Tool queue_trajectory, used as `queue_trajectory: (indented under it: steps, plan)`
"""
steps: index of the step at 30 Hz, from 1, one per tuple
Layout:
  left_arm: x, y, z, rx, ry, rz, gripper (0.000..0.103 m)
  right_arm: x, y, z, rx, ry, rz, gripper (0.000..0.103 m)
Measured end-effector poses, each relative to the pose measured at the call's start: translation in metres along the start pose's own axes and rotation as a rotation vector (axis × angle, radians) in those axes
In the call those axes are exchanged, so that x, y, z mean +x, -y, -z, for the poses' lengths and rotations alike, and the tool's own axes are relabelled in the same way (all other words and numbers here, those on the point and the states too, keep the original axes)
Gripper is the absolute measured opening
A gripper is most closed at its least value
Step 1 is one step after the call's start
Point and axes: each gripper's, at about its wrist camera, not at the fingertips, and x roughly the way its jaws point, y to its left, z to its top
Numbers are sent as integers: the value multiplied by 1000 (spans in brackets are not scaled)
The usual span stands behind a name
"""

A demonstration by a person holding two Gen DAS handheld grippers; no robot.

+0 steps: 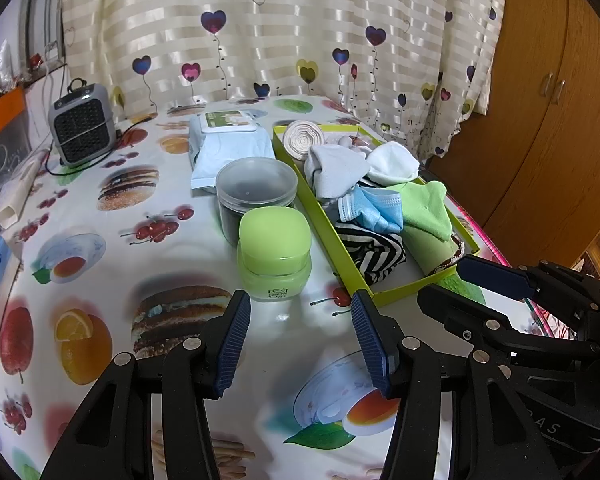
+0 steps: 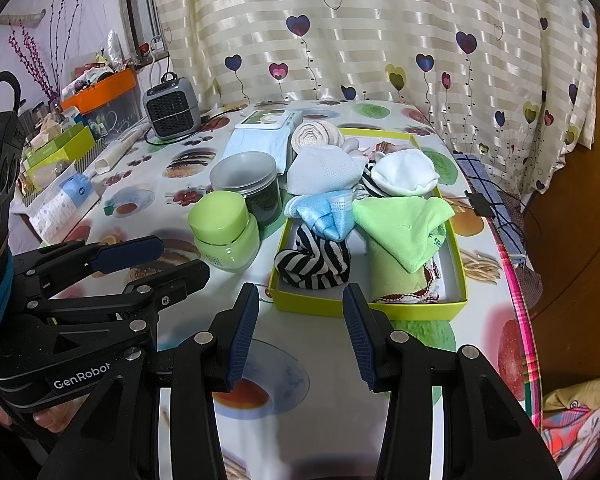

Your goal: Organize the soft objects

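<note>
A yellow-green box (image 1: 324,236) (image 2: 324,304) on the table holds soft items: a black-and-white striped sock (image 1: 374,252) (image 2: 314,258), a blue cloth (image 1: 374,208) (image 2: 324,216), a light green cloth (image 1: 424,208) (image 2: 404,224), a grey cloth (image 1: 334,170) (image 2: 322,170), a white sock (image 1: 392,164) (image 2: 404,172) and a beige roll (image 1: 302,138) (image 2: 314,134). My left gripper (image 1: 300,340) is open and empty, just in front of a green jar (image 1: 274,252) (image 2: 224,230). My right gripper (image 2: 300,334) is open and empty, close before the box's near wall.
A dark jar with a clear lid (image 1: 254,196) (image 2: 248,182) stands behind the green jar. A wet-wipes pack (image 1: 228,144) (image 2: 262,136) lies further back. A small grey heater (image 1: 82,124) (image 2: 172,108) and its cord sit at the back left. The table's right edge (image 2: 520,300) is near the box.
</note>
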Motion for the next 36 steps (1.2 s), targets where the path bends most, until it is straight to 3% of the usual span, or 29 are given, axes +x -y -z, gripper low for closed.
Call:
queue_trajectory:
  steps: [36]
  plan:
    - [0, 1, 0, 0, -5, -2, 52, 0, -1, -1, 0, -3, -1, 45]
